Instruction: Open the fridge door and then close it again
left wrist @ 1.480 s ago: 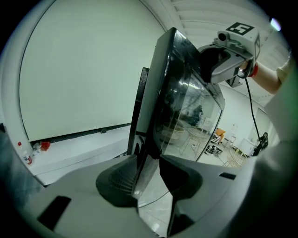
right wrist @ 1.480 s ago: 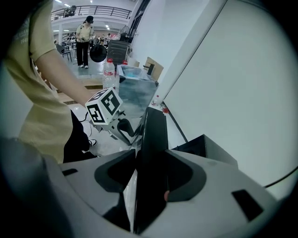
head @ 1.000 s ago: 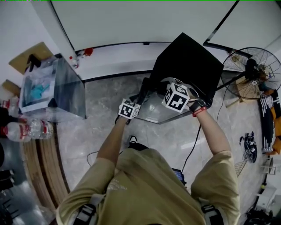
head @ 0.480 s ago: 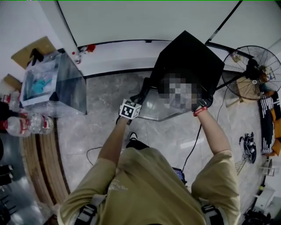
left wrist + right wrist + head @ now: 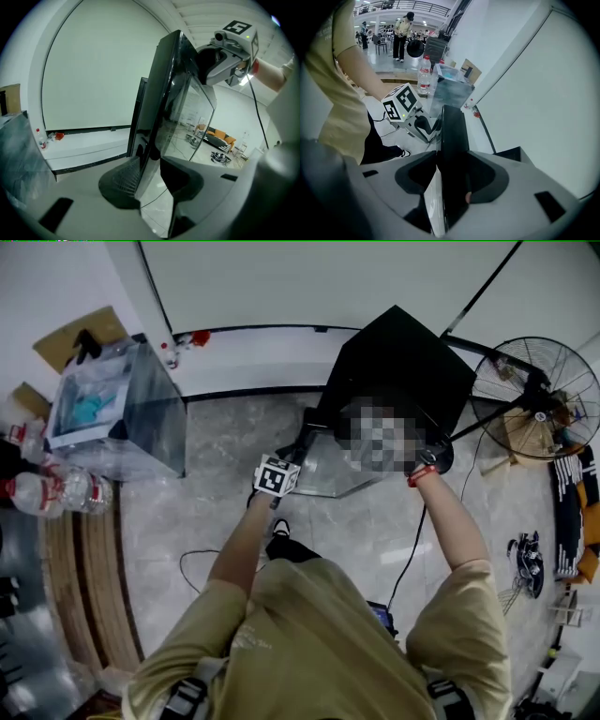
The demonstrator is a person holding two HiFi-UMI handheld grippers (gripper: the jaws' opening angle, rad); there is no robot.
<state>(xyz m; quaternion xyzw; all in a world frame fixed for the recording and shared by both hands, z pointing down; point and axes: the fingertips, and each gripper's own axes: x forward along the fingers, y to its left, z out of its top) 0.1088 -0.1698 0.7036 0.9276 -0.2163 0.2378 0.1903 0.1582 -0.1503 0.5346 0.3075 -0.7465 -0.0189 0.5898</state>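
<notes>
Door [image 5: 323, 470] stands open; bare floor [image 5: 216, 484] at 7 o'clock, fan [image 5: 539, 399] at 3. Left gripper [image 5: 150, 169] and right gripper [image 5: 451, 180] each pinch its edge.

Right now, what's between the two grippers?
The door: in the left gripper view its edge runs from the left gripper, clamped on it, up to the right gripper.

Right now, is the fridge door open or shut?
Partly open: the fridge door stands angled away from the black cabinet.

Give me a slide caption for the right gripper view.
Right gripper clamped on the edge of the fridge door, left gripper holding the same door farther along.
</notes>
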